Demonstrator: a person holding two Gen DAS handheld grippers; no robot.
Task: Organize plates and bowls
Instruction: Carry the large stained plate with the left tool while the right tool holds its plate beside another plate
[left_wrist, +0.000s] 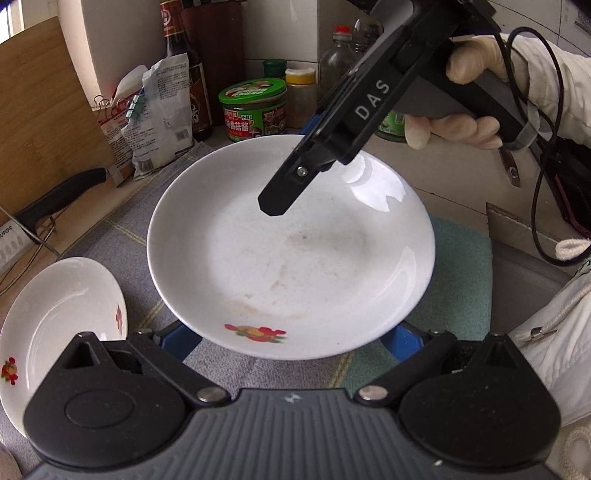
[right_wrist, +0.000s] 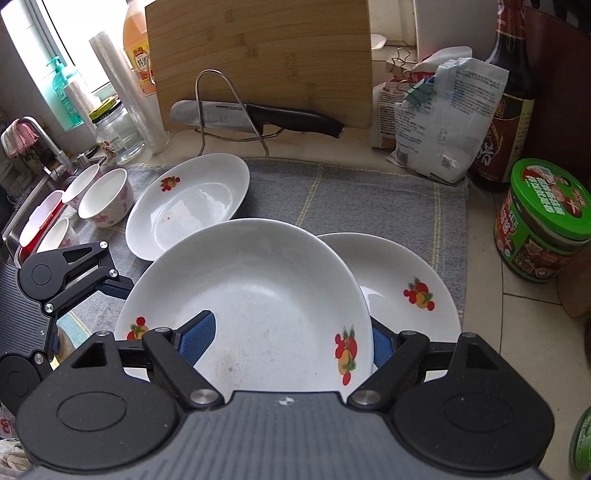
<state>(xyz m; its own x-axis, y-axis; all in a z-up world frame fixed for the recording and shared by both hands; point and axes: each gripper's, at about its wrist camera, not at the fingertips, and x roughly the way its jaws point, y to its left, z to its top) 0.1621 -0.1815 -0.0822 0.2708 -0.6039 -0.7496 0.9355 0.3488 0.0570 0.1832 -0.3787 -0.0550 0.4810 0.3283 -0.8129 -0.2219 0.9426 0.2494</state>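
While we carry the big plate (left_wrist: 291, 251) between both grippers, the left wrist view shows it at centre frame, above the grey cloth (left_wrist: 122, 236) on the desk. Our left gripper (left_wrist: 291, 343) has its blue fingers (left_wrist: 177, 341) spread along the near rim, seemingly under it, so we cannot tell whether they are clenched. The right gripper (left_wrist: 295, 173) comes in from the upper right, one finger over the far rim. A second plate (left_wrist: 55, 332) lies at lower left. In the right wrist view, the right gripper (right_wrist: 291, 343) is grasping that same plate (right_wrist: 258, 295): one blue finger (right_wrist: 197, 338) lies inside the dish, the other outside the rim. Another plate (right_wrist: 406, 295) rests just behind it at right, a third (right_wrist: 188, 206) at upper left, and bowls (right_wrist: 103, 199) stand at far left. We judge this the stacking step; next we should lower the plate squarely onto a resting one, then release.
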